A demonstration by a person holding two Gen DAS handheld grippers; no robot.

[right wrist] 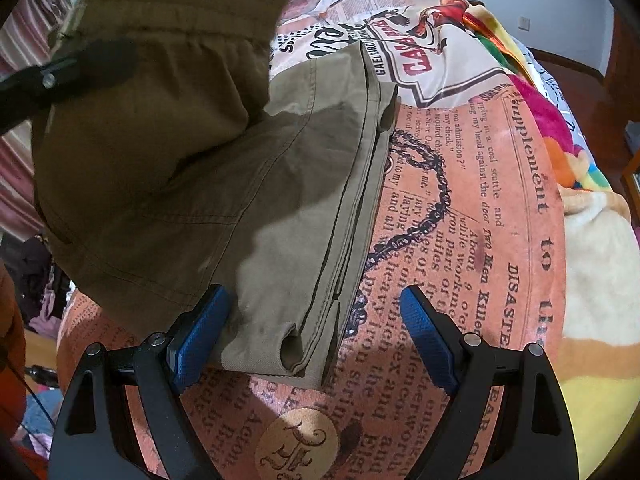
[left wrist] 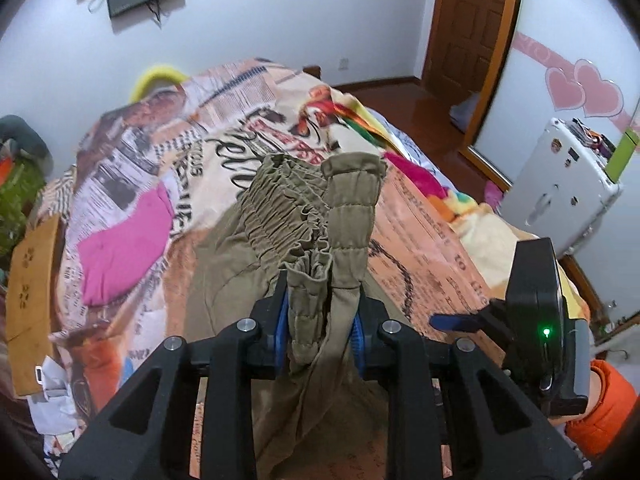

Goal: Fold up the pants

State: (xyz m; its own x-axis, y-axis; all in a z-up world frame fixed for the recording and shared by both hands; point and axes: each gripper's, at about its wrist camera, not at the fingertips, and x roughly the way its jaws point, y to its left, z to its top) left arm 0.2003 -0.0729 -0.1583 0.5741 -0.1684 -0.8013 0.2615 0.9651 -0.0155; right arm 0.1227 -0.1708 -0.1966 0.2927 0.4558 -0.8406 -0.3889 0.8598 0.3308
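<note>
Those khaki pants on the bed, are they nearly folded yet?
Partly. The pants already lie as a narrow stack of layers on the bedspread. The left tongs pinch the elastic waistband raised above it; the right tongs gape open around the near end. Laying that waist end down remains.

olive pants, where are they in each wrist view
Left wrist: the olive pants fill the centre, gathered waistband clamped in the left gripper.
Right wrist: the olive pants lie left of centre, folded edge between the open fingers of the right gripper.
Shared landmark: the newspaper-print blanket.
</note>
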